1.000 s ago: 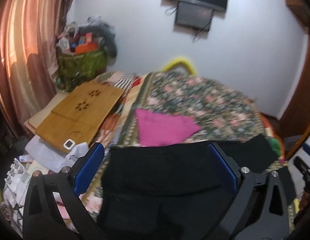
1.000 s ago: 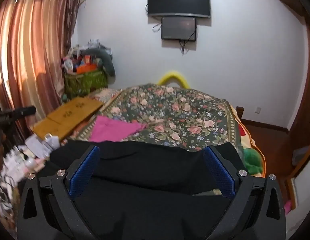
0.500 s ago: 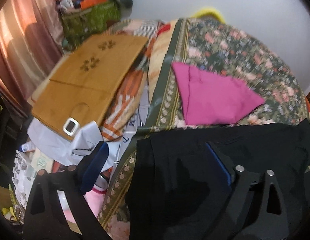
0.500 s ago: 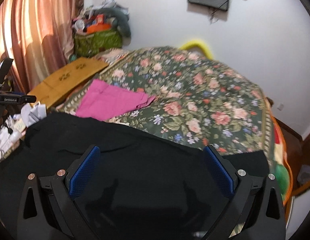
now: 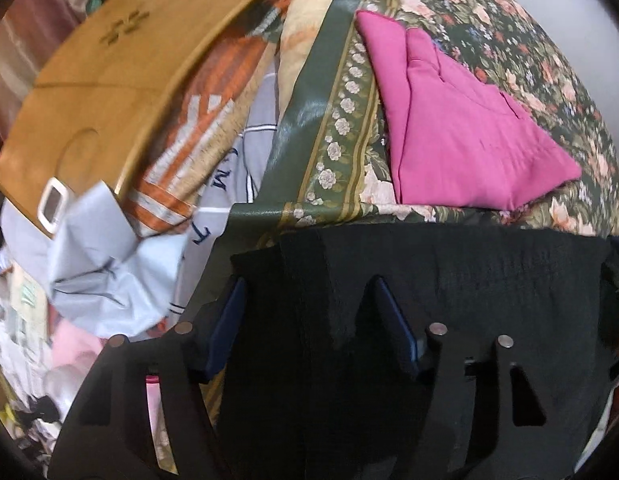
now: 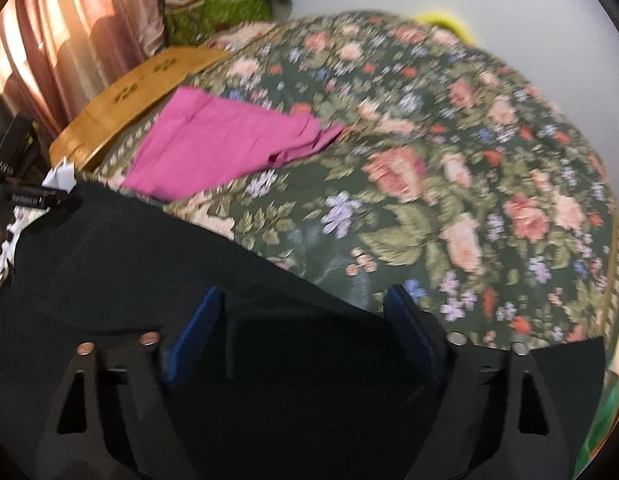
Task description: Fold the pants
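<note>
- Black fabric pants (image 5: 449, 280) lie spread across the floral-covered bed (image 6: 429, 160); we judge folding barely begun.
- Left gripper (image 5: 309, 304) and right gripper (image 6: 305, 312): jaws apart, seemingly straddling cloth, unclamped.

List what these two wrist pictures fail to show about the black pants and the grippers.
- Left wrist view: the black pants run under the left gripper and off the bottom edge, so their full shape is hidden.
- Right wrist view: motion blur and dark cloth on dark cloth hide folds between the right gripper fingers.
- Both views: whether either gripper pinches the cloth cannot be told.
</note>
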Tool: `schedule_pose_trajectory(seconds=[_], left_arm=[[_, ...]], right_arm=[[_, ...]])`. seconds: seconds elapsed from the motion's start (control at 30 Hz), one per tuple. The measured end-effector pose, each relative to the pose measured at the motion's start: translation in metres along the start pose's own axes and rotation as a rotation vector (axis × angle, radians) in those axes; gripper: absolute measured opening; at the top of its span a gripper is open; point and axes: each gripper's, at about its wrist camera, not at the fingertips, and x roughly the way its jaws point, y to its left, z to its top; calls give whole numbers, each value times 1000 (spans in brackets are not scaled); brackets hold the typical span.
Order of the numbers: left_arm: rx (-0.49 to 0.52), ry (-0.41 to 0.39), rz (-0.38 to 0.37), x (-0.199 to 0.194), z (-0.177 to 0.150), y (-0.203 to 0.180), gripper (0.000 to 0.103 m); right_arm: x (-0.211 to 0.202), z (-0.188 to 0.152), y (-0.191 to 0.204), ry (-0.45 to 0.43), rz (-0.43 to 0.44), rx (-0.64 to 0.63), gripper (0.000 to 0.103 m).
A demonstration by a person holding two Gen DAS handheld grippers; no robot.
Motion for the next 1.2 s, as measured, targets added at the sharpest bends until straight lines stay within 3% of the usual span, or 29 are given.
schedule_pose_trajectory(seconds=[0.03,0.07,0.1,0.17,0.2,0.27,0.37,0.6,0.87,1.2], left_arm=[[-10,0,-7,1,0,1,59],[-10,1,-11,1,0,0,43],[-7,1,-6,1,-1,-2,35],[11,-18,21,-4,-2,-8,20],[24,-25,34,-5,-3,-11,18],[48,-41,60,-10,-6,-18,10],[72,-65,85,-19,-8,-23,5],[106,-213,111,-73,-1,-32,5],[115,-364,65,-143,14,-45,5],[150,-424,84,-175,-38,-50,5]], right_arm=[[0,-1,3,-3,-4,-12,78],[0,-1,5,-4,-13,-27,77],[0,-2,5,-6,-17,-35,76],[-2,-3,5,-9,-20,-38,62],[-3,-4,5,-10,-22,-40,57],[-6,-6,6,-14,-3,-44,31],[-6,-9,16,1,28,-48,9],[-21,-7,13,-57,4,18,5],[-88,18,5,-207,-56,33,5],[-143,-29,37,-254,-46,-11,5]])
